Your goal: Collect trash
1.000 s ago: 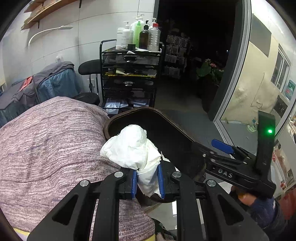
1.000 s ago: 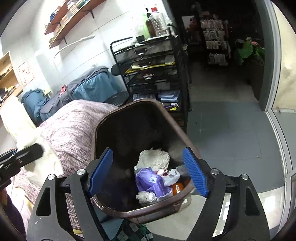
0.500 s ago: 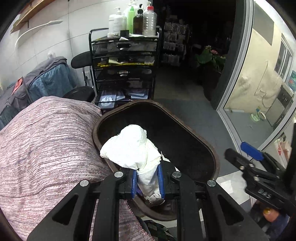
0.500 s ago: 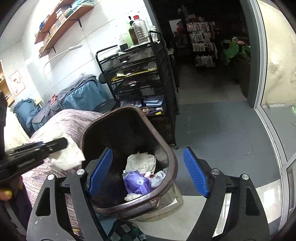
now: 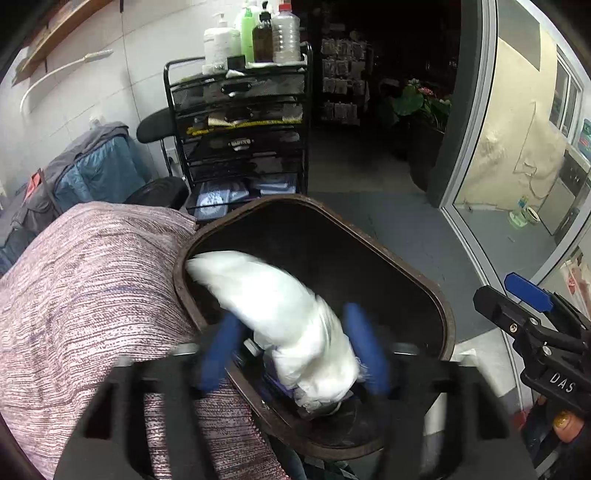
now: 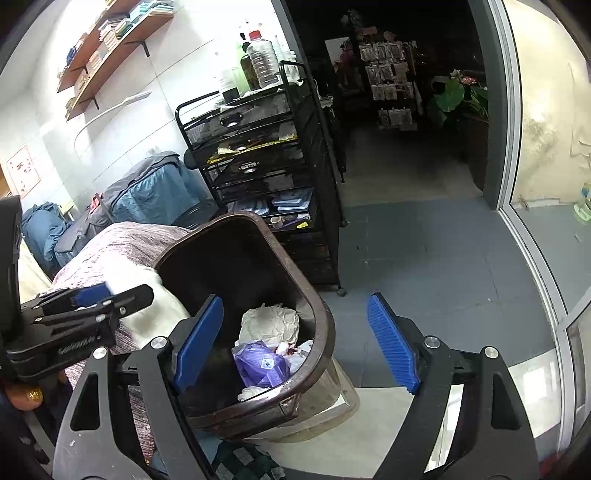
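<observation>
A crumpled white paper wad [image 5: 280, 314] hangs blurred over the dark brown trash bin [image 5: 439, 306], just inside its near rim. My left gripper [image 5: 291, 350] has its jaws opening around the wad, and the blue pads [image 5: 218, 350] stand clear of its sides. From the right wrist view the bin [image 6: 325, 332] holds crumpled paper [image 6: 269, 321] and a purple wrapper [image 6: 258, 362]. My right gripper [image 6: 295, 343] is open above the bin's near rim with nothing between its fingers. The left gripper [image 6: 92, 295] shows at the left beside the bin, the white wad [image 6: 147, 310] behind it.
A pink-grey knit blanket [image 5: 85, 295] covers the surface left of the bin. Behind stands a black mesh drawer cart [image 5: 240, 140] topped with bottles [image 5: 284, 33]. A blue-grey bag [image 5: 92, 173] leans on the wall. Grey floor [image 6: 424, 258] and a glass door frame [image 6: 517, 206] lie to the right.
The left gripper moved over the bin with the wad, then its jaws spread and the wad slipped down toward the bin. The right gripper stayed open and drifted slightly.
</observation>
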The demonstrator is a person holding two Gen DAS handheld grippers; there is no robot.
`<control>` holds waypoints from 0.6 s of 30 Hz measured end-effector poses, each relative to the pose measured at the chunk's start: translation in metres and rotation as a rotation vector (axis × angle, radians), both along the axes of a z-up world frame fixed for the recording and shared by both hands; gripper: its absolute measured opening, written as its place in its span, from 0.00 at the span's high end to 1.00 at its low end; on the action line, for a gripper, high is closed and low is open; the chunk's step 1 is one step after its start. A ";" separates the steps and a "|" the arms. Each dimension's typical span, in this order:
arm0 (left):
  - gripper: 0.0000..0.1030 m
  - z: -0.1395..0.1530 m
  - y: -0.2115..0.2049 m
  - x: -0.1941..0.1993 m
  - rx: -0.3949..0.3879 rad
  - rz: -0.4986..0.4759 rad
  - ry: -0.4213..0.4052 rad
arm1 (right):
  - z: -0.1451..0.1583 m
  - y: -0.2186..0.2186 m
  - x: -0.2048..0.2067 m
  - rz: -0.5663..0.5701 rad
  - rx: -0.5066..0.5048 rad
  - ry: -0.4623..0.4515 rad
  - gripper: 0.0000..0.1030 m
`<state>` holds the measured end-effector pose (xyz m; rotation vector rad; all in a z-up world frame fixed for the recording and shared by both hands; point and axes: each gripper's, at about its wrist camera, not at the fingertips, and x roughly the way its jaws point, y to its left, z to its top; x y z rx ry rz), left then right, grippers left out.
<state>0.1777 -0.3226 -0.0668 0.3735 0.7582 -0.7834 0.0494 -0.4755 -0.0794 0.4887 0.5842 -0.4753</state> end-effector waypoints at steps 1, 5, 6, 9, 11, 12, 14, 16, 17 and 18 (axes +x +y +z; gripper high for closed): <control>0.25 0.001 0.001 -0.001 -0.006 0.000 -0.012 | 0.000 0.000 0.000 -0.001 -0.001 0.001 0.22; 0.13 0.010 0.005 -0.007 -0.021 -0.001 -0.057 | 0.000 -0.001 -0.001 -0.008 0.000 0.004 0.19; 0.10 0.013 0.007 -0.008 -0.029 -0.001 -0.072 | 0.000 -0.001 -0.001 -0.009 0.000 0.003 0.19; 0.06 0.025 0.014 -0.017 -0.063 0.008 -0.116 | 0.001 -0.001 -0.001 -0.012 -0.003 0.003 0.19; 0.06 0.032 0.020 -0.021 -0.086 0.016 -0.136 | 0.001 -0.002 0.000 -0.014 -0.002 0.001 0.19; 0.06 0.037 0.024 -0.025 -0.097 0.022 -0.151 | 0.002 -0.001 0.000 -0.015 -0.002 0.001 0.19; 0.06 0.045 0.033 -0.033 -0.116 0.029 -0.186 | 0.002 0.000 0.000 -0.016 -0.005 -0.001 0.19; 0.06 0.052 0.043 -0.039 -0.134 0.042 -0.210 | 0.004 0.003 0.000 -0.013 -0.008 -0.006 0.19; 0.06 0.055 0.049 -0.043 -0.146 0.049 -0.217 | 0.005 0.004 0.000 -0.013 -0.011 -0.007 0.18; 0.06 0.058 0.054 -0.046 -0.155 0.056 -0.221 | 0.005 0.006 0.001 -0.013 -0.014 -0.010 0.16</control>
